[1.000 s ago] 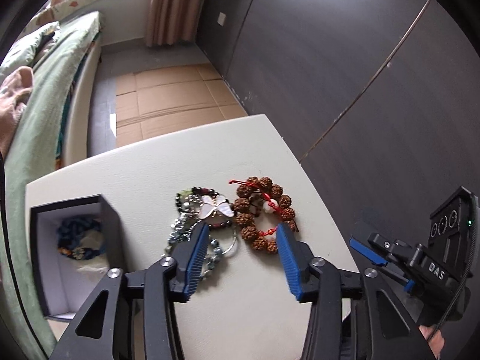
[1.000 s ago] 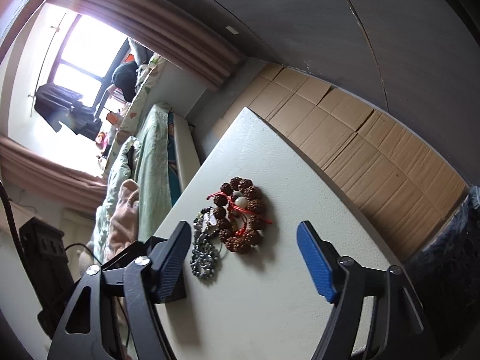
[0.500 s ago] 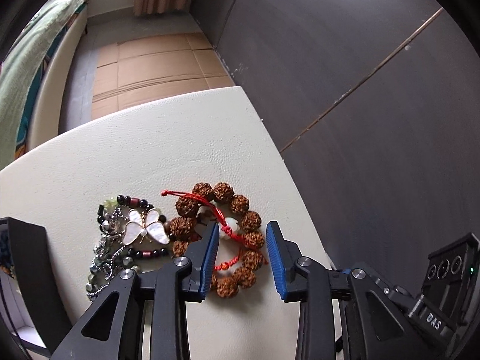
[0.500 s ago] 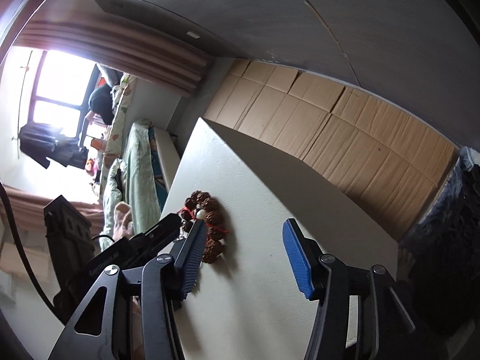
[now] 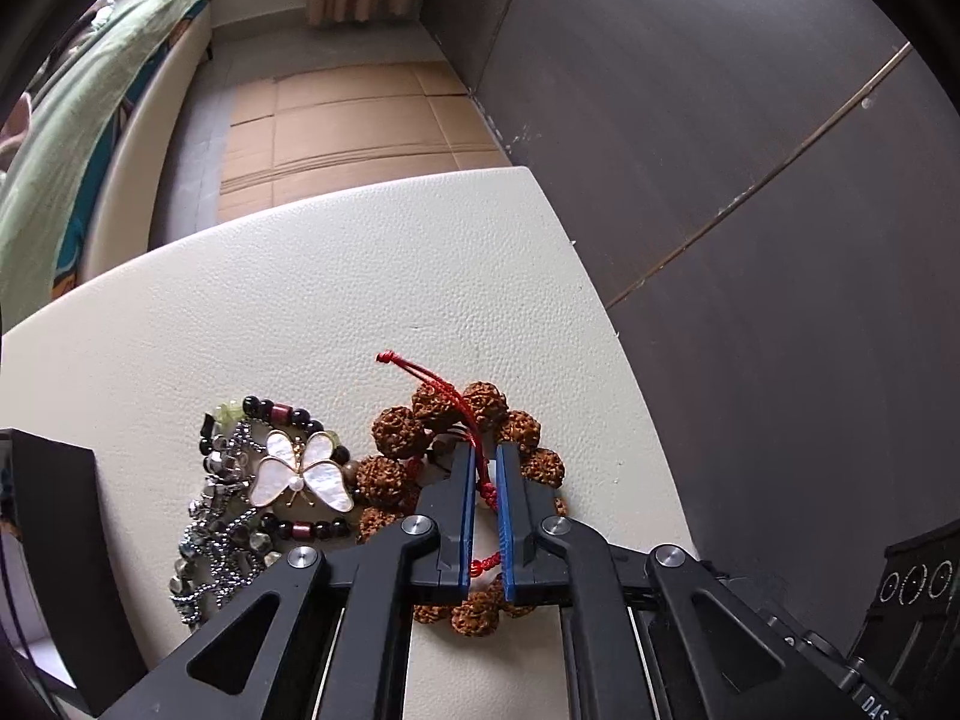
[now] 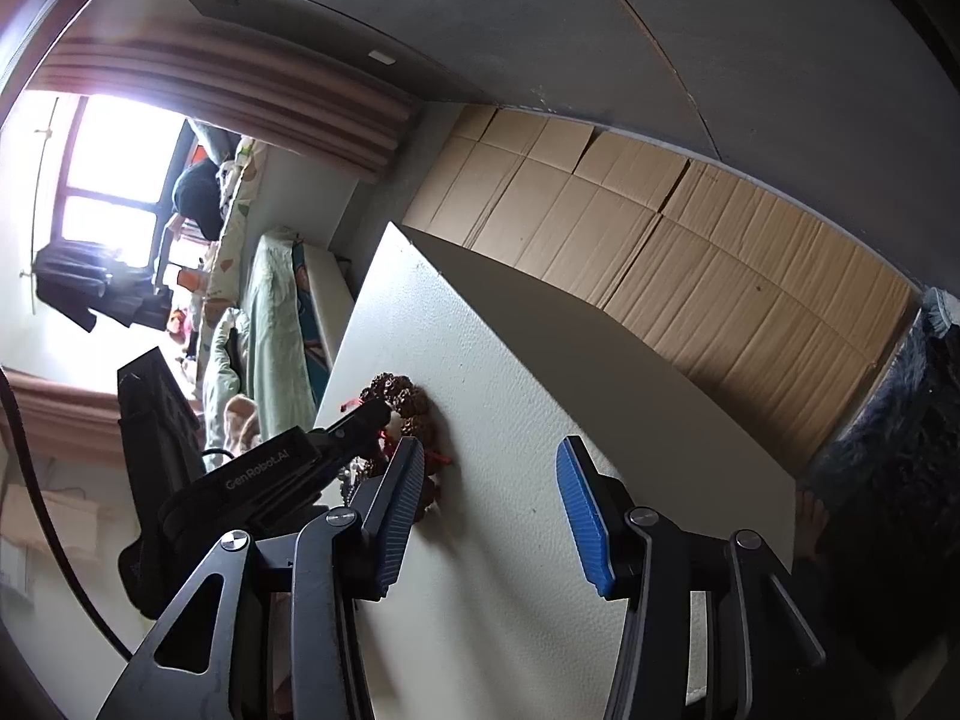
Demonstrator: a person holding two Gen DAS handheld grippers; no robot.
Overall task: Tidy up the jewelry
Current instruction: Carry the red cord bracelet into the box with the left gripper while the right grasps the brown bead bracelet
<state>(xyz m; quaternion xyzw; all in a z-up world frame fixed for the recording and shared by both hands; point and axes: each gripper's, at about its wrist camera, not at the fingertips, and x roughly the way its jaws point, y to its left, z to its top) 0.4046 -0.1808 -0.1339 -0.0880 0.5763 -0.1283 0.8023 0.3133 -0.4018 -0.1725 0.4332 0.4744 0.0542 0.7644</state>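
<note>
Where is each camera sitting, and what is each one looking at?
Left wrist: rides the left gripper, looks steeply down at the brown bead bracelet on the white table; its blue fingers have just closed on the red cord.
Right wrist: rides the right gripper, looks slantwise across the table; its fingers are apart, holding nothing.
Shared: bracelet, table, and the left gripper.

Knobbly brown seed-bead bracelet (image 5: 420,420) with red cord; left of it, pearly white butterfly pendant (image 5: 303,473), gold-edged; black-maroon bead strand (image 5: 282,411); cream pebbled leather tabletop (image 5: 336,300) beneath.
</note>
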